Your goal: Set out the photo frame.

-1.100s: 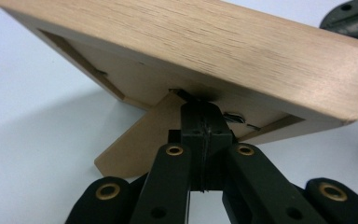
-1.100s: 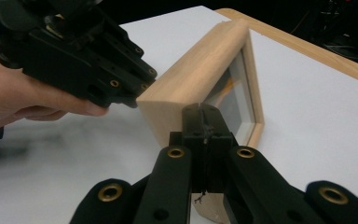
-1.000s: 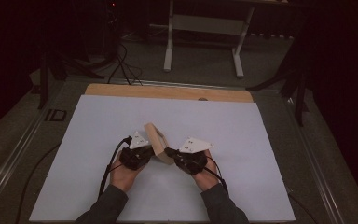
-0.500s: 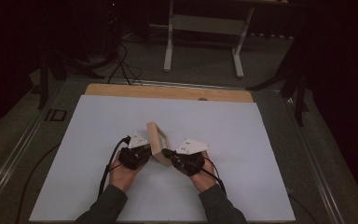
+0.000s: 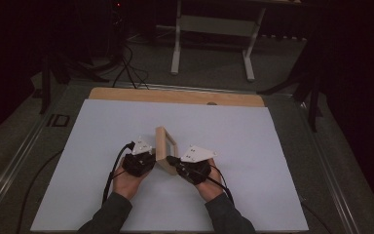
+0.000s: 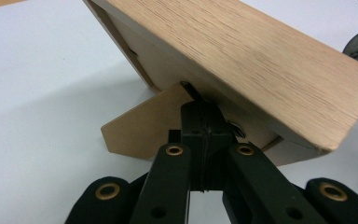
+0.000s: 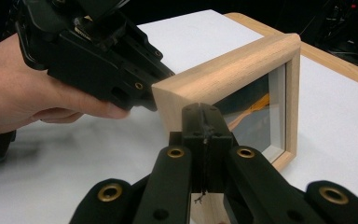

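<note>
A light wooden picture frame (image 5: 161, 144) stands on edge on the white table cover, between the two grippers. My left gripper (image 5: 153, 161) is behind it, jaws shut, with its tips (image 6: 205, 112) against the back board where the cardboard stand (image 6: 140, 126) folds out under the wooden side (image 6: 242, 56). My right gripper (image 5: 169, 160) is shut too. Its tips (image 7: 204, 112) touch the near side of the frame (image 7: 233, 74), beside the glass (image 7: 256, 116). In the right gripper view the left gripper (image 7: 98, 51) and its hand (image 7: 37, 98) press on the frame's near corner.
The white cover (image 5: 272, 161) spreads wide on both sides of the hands. A wooden strip (image 5: 175, 95) runs along the far edge of the table. Beyond it stand a white desk base (image 5: 212, 44) and dark cables (image 5: 126, 63) on the floor.
The frame has gone from leaning over to the left to standing more upright on its edge. The right gripper has shifted slightly left toward it. The left hand has stayed put.
</note>
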